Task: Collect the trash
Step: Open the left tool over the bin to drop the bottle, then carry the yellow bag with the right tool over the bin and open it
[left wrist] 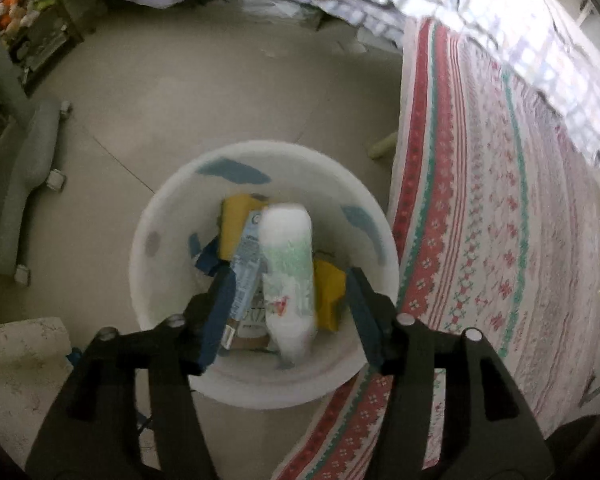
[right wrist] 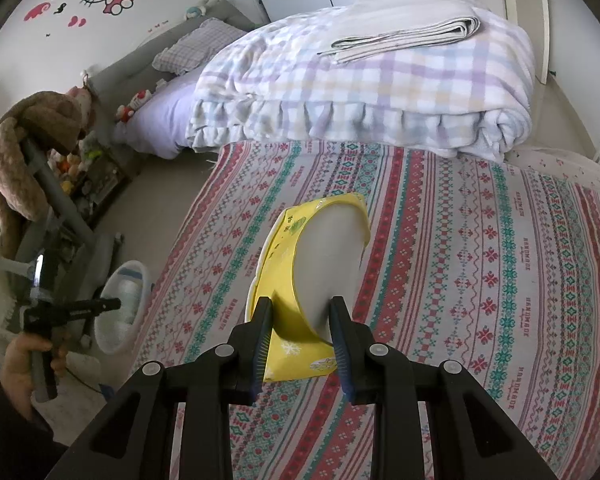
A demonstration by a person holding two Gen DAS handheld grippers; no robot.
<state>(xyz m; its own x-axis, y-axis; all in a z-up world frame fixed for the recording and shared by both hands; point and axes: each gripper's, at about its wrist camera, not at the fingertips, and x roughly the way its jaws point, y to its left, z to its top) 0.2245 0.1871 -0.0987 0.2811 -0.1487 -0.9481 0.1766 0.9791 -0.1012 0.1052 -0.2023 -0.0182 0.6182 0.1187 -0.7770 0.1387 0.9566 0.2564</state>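
My right gripper (right wrist: 302, 346) is squeezing the yellow paper cup (right wrist: 320, 276). The cup lies on its side on the bed cover (right wrist: 480, 280), and its open mouth points away from me, toward the folded blanket (right wrist: 364, 92). The white bin (right wrist: 120, 304) sits on the floor, just beside the bed's left edge, so I think the cup must travel left to reach it. My left gripper (left wrist: 288, 300) hangs right over the bin with its fingers spread wide and holding nothing. A white packet (left wrist: 288, 276) is between them, and I cannot tell if it is loose.
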